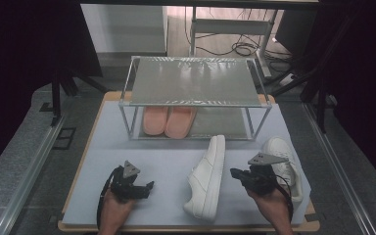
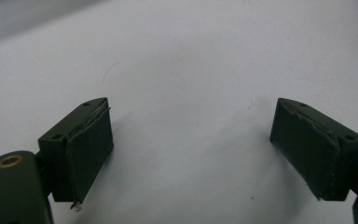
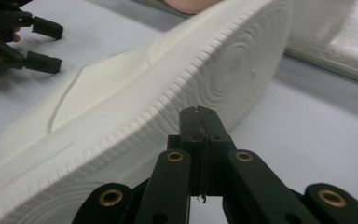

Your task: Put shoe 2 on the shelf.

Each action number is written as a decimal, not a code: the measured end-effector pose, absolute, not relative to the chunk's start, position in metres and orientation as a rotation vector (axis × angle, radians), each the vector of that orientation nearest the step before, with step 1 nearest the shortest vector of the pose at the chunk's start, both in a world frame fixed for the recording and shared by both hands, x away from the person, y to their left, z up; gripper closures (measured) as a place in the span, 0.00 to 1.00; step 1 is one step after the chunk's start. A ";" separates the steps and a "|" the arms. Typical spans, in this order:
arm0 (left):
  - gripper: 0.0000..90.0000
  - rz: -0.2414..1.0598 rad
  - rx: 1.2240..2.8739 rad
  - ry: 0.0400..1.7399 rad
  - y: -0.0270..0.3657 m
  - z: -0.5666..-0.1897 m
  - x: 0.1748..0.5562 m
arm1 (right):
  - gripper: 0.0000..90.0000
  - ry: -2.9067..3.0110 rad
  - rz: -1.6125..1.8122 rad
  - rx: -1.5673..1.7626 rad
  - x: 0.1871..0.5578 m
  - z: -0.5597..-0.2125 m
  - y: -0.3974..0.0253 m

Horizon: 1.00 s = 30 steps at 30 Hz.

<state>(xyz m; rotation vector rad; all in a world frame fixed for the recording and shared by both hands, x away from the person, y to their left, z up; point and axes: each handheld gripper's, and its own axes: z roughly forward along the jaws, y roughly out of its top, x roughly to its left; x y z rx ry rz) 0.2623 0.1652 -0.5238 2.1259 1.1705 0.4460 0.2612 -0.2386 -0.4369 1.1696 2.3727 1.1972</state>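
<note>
Grey floor (image 1: 19,147), dark curtains (image 1: 24,44), perhaps cables (image 1: 240,48) behind.

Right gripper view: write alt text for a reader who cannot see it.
A white sneaker lies on its side, its ridged sole facing the right hand-held gripper, whose jaws are shut and empty. The left hand-held gripper is at top left.

Two white leather sneakers (image 1: 207,178) (image 1: 285,164). Two pink slippers (image 1: 154,120) (image 1: 179,121). One two-tier metal-frame shoe rack (image 1: 194,82). One pale blue table mat (image 1: 142,161). Two black handheld grippers (image 1: 150,186) (image 1: 233,173).
</note>
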 end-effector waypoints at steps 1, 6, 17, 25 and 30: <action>0.14 0.446 2.126 1.171 0.165 -0.524 0.262 | 1.00 2.373 1.197 1.170 0.261 -0.437 -0.239; 0.14 0.446 2.124 1.170 0.165 -0.524 0.262 | 1.00 2.397 1.198 1.127 0.263 -0.437 -0.225; 0.14 0.445 2.125 1.169 0.165 -0.524 0.262 | 1.00 2.417 1.215 1.083 0.266 -0.434 -0.209; 0.15 0.446 2.123 1.170 0.165 -0.524 0.262 | 1.00 2.422 1.216 1.084 0.269 -0.436 -0.204; 0.15 0.447 2.127 1.168 0.165 -0.524 0.262 | 1.00 2.415 1.234 1.111 0.266 -0.437 -0.210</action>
